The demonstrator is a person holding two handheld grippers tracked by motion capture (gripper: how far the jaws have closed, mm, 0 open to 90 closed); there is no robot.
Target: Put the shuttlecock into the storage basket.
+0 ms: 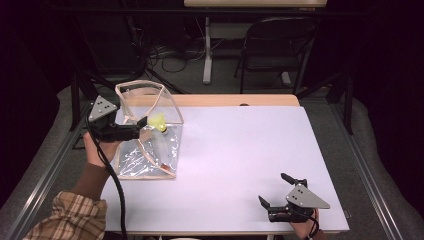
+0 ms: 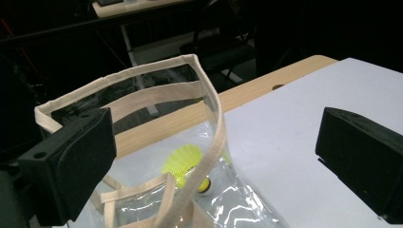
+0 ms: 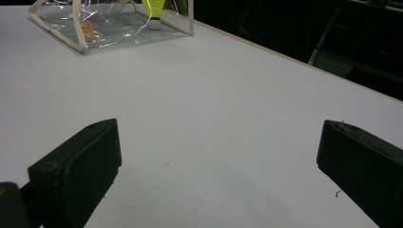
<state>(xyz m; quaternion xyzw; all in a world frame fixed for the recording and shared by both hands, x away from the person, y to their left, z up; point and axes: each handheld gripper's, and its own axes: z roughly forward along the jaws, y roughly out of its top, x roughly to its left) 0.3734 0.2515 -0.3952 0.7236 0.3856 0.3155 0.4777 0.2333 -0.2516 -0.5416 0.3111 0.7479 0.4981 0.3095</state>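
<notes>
Black jaws of the left gripper [image 2: 214, 156] are seen spread wide, released, at the bag [image 1: 148, 127] rim. A shuttlecock [image 2: 187, 167] is already placed inside the bag on the tabletop [image 1: 240, 150]. Right gripper [image 1: 274, 192] is held open, well apart; little seems left.

Bag [image 2: 223, 199] ahead of left gripper [image 2: 214, 156] jaws: clear plastic, beige cloth trim. Shuttlecock [image 2: 186, 164] inside bag, between those jaws: neon yellow skirt, black band, white tip. Both grippers: black jaws, grey top plates. Table [image 3: 228, 95] under right gripper [image 3: 218, 166] jaws: pale lilac-white, light wood edge. Sleeve [image 1: 70, 217]: tan-and-red plaid.
</notes>
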